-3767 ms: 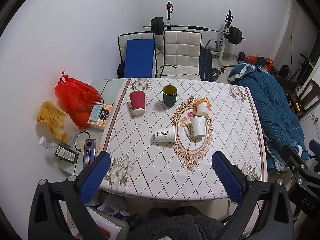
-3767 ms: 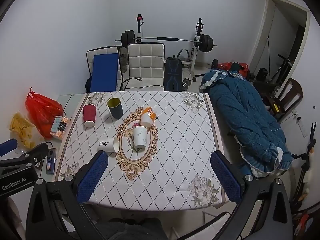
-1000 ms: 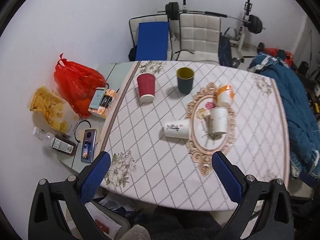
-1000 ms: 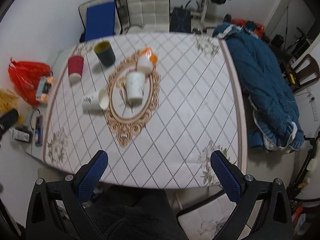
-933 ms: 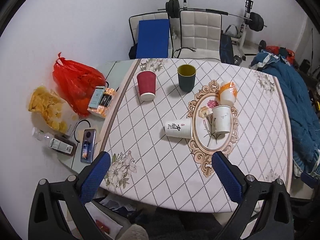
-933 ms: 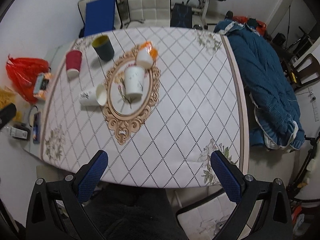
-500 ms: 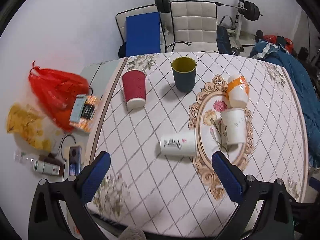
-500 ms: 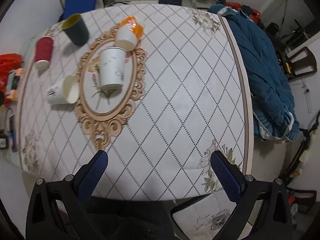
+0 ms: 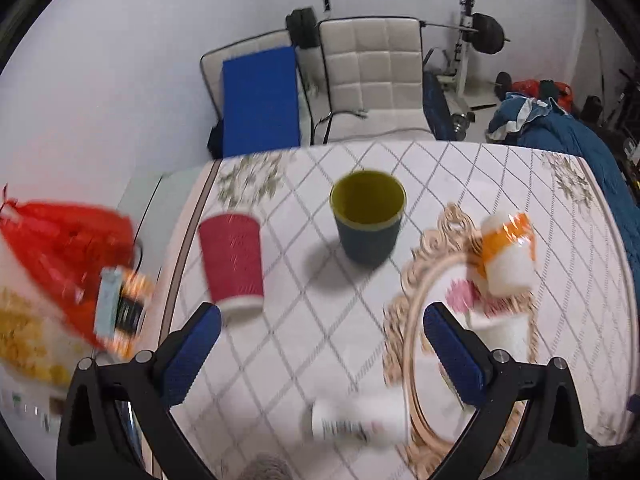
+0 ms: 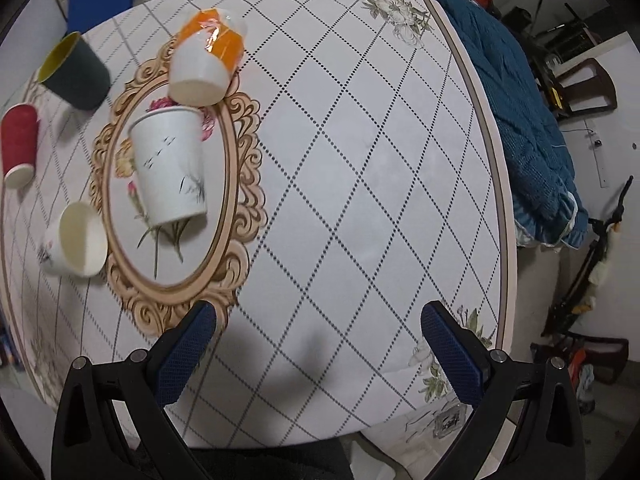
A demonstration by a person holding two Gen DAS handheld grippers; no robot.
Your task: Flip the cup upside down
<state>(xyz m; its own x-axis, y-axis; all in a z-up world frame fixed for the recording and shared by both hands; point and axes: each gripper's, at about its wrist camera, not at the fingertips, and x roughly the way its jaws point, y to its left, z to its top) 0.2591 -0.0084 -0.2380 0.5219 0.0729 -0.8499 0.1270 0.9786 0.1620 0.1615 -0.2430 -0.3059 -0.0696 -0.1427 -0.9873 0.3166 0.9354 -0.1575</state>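
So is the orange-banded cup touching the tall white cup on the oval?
Cannot tell. In the right wrist view the orange-banded cup overlaps the tall white cup at its top edge, with no visible gap; overlap alone doesn't prove contact.

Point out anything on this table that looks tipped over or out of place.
One white cup lies on its side left of the oval motif, mouth open sideways. The red cup, orange-banded cup and printed white cup stand upside down; only the green cup stands mouth up. No spill is visible.

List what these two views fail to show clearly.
- Left wrist view: print on the lying white cup, motion-blurred.
- Left wrist view: packets beside the red bag, smeared.
- Left wrist view: tall white cup, partly behind a gripper finger.
- Right wrist view: inside of the green cup, turned away.
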